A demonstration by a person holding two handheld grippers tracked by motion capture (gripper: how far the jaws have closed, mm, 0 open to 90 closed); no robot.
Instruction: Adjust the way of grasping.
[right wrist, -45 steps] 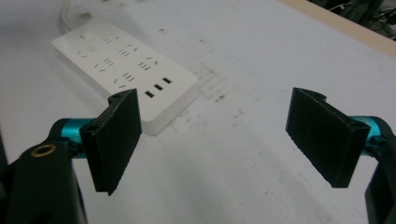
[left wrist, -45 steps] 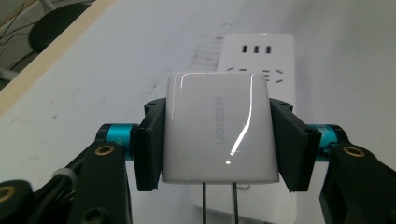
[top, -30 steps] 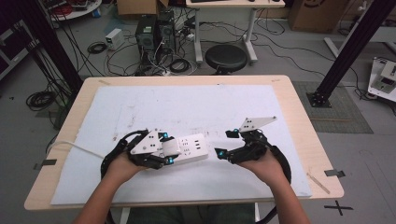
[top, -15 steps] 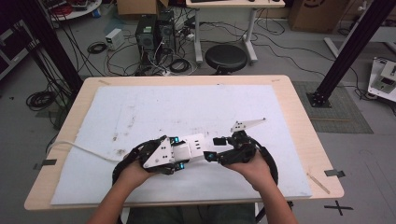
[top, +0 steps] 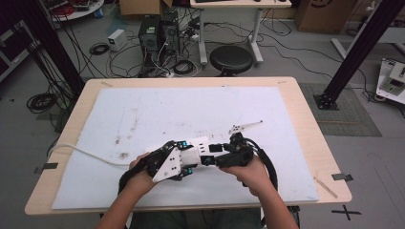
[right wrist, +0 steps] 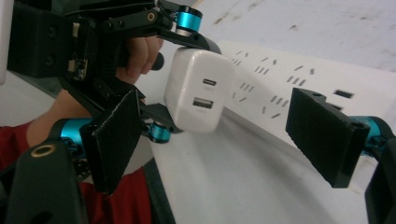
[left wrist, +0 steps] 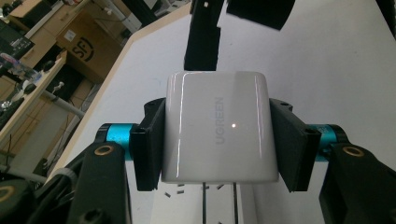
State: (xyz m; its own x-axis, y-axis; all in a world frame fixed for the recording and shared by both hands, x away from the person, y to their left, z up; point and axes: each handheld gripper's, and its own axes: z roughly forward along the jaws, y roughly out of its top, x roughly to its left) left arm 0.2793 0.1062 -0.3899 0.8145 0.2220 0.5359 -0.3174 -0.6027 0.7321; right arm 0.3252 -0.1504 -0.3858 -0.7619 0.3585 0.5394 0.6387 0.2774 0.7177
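Left side of counter (top: 67,191): wooden top, pale sheet (top: 157,114) spread over most of it, a few dark smudges on the sheet. White cable (top: 88,153) runs in from the left edge toward the left hand (top: 138,179).

Left gripper (top: 179,162): held low over the near middle of the sheet, pointing to the right. Jaws clamped on a white charger (left wrist: 217,133), one black pad flat against each side face. In the left gripper view the charger sits square between the pads, lettered face up toward the camera, a small bright dot on that face. Metal prongs show at its lower edge.

Centre: charger is against the white power strip (right wrist: 299,98), which lies on the sheet between the two grippers. In the right gripper view the charger (right wrist: 198,91) stands at the near end of the strip, port face with two sockets turned toward the camera, rows of slots running along the strip beyond it. Cannot tell whether the prongs are seated in the slots.

Right gripper (right wrist: 224,149): jaws apart, pads well clear of each other, nothing pressed between them; the strip lies in the gap beyond them. In the high view the right gripper (top: 217,160) points left, just beside the left one, with the right hand (top: 250,171) behind it.

Right side: bare sheet, then counter edge.
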